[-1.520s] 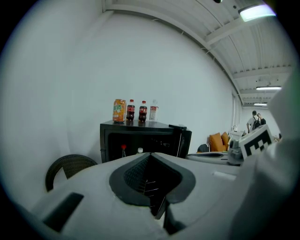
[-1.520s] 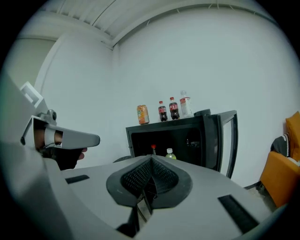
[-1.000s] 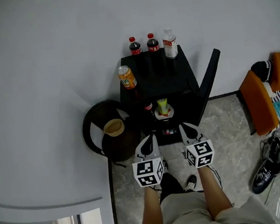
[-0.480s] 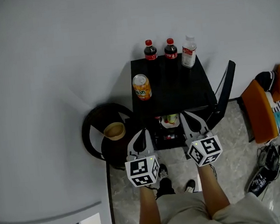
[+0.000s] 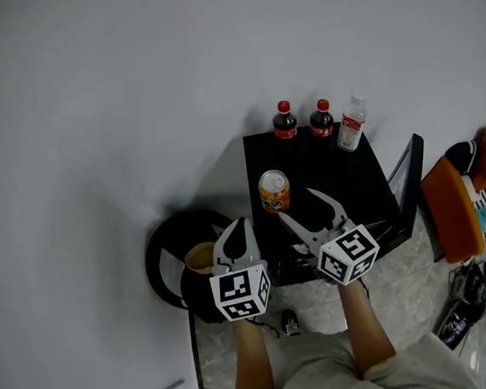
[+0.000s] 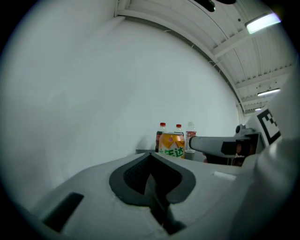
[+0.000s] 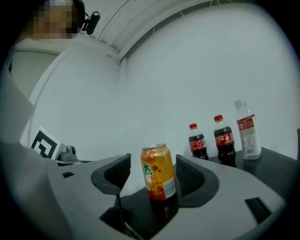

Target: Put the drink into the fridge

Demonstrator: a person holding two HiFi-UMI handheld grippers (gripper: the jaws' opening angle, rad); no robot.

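As its jaws open, the right hand-held gripper [image 7: 152, 164] frames the orange can [image 7: 158, 174] only in its own view.

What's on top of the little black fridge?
An orange can stands near the front; behind it, along the wall, a cola bottle, a second cola bottle and a clear bottle. The inside of the fridge is hidden.

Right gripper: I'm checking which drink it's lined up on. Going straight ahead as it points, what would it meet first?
Most likely the orange drink can on the black fridge top: it stands centred between the opening jaws of the right gripper, untouched. The gap to it is hard to judge.
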